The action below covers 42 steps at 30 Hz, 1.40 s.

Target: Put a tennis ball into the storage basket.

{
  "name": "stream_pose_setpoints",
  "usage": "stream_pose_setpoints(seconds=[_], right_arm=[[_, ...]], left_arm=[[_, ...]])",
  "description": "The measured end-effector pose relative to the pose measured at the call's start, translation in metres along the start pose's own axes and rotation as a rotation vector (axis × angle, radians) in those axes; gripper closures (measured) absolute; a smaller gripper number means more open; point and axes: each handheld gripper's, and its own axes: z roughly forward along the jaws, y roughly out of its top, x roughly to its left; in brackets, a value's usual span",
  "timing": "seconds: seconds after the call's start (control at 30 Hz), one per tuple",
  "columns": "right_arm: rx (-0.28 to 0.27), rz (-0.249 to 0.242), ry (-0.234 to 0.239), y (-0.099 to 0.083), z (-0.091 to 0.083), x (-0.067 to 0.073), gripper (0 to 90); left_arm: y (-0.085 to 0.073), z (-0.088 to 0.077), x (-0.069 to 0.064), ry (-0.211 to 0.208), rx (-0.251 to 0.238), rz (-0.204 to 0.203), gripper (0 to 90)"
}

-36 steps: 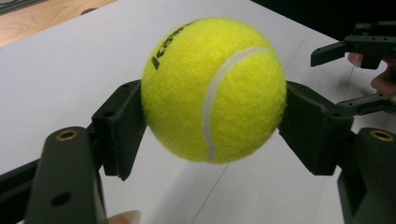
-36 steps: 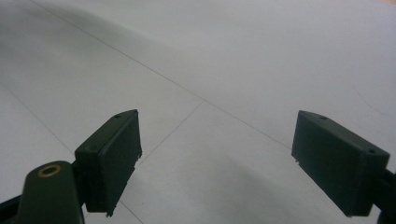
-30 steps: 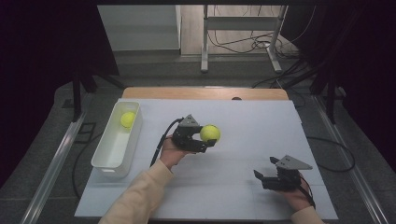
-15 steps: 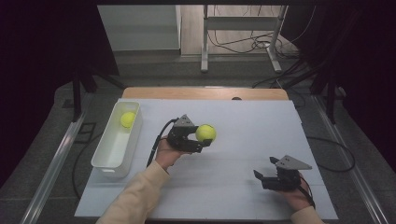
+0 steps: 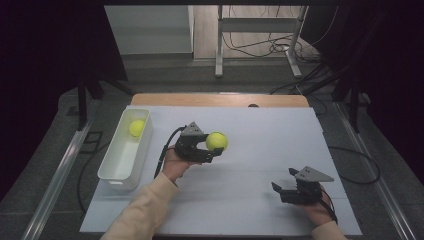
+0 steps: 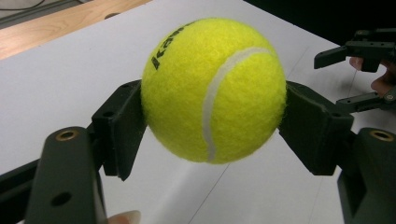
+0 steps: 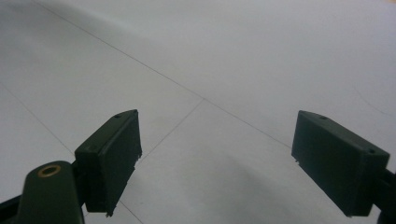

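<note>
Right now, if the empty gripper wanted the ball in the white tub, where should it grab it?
Probably from straight above, one pad on each side of the ball's widest middle. It is round, so any opposite sides work, but the tub's walls block a sideways reach. The right gripper is open, with nothing between its pads.

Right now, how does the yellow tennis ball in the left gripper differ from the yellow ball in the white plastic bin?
The yellow tennis ball in the left gripper is clamped between the left gripper pads, above the white table; the yellow ball in the white plastic bin lies loose at the far end of the white plastic bin. The held ball shows black lettering; the binned ball's markings can't be read. Both are round and yellow.
</note>
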Motion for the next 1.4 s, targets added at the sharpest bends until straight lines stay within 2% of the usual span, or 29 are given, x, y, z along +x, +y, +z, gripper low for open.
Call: stream_pose_setpoints(seconds=[0.57, 1.4], right_arm=[[0.002, -0.003, -0.002, 0.0, 0.0, 0.0, 16.2], [0.004, -0.002, -0.005, 0.0, 0.0, 0.0, 16.2]], left_arm=[[-0.004, -0.015, 0.008, 0.022, -0.026, -0.021, 27.4], [-0.004, -0.03, 0.014, 0.05, -0.042, -0.023, 27.4]])
